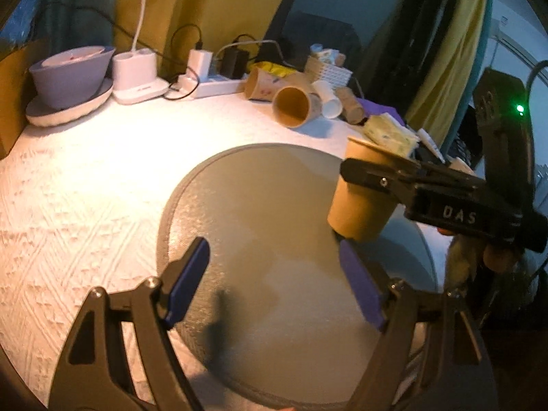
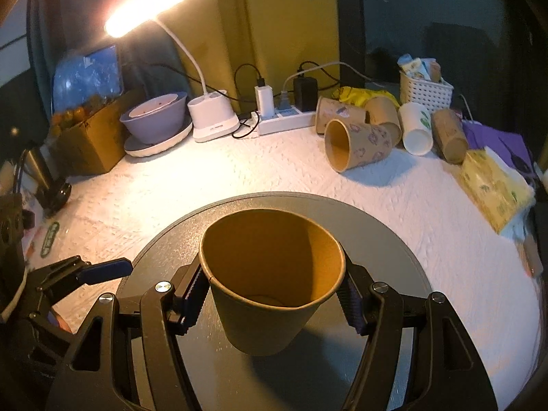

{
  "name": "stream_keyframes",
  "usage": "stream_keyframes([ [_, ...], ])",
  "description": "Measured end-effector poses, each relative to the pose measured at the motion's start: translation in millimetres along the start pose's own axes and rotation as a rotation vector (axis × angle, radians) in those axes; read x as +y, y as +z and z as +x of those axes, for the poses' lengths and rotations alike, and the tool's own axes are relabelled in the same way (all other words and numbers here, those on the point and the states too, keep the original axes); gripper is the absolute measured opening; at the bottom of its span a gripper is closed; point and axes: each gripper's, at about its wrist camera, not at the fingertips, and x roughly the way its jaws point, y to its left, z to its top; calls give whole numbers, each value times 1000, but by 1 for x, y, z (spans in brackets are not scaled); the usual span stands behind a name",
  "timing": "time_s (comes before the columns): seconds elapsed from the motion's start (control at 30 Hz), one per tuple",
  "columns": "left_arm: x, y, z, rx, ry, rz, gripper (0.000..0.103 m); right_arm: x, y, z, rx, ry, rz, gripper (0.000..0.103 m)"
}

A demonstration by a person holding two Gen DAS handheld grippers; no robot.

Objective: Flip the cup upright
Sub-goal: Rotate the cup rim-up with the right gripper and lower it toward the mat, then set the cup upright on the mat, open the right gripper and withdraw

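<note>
A brown paper cup (image 2: 274,284) is held mouth up, a little tilted, between the fingers of my right gripper (image 2: 270,299), just above the grey round mat (image 2: 394,250). In the left wrist view the same cup (image 1: 359,198) hangs over the mat's right edge, clamped by the right gripper (image 1: 383,178). My left gripper (image 1: 274,284) is open and empty over the mat (image 1: 260,205), with the cup just beyond its right finger.
Several paper cups (image 2: 359,147) lie on their sides at the back of the white cloth. A power strip (image 2: 284,120), a lamp base (image 2: 212,116) and a bowl on a plate (image 2: 154,120) stand at the back left. A tissue pack (image 2: 493,185) lies at the right edge.
</note>
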Motion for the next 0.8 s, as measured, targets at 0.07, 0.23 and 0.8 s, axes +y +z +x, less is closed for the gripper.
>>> stream_keyframes([
  [0.07, 4, 0, 5, 19, -2, -18, 79, 2, 0, 5, 6, -10, -15, 69],
  [0.23, 10, 0, 9, 38, -30, -52, 79, 5, -1, 10, 3, -25, -40, 69],
  [0.8, 4, -3, -1, 17, -14, -36, 79, 13, -21, -3, 19, -55, -53, 69],
])
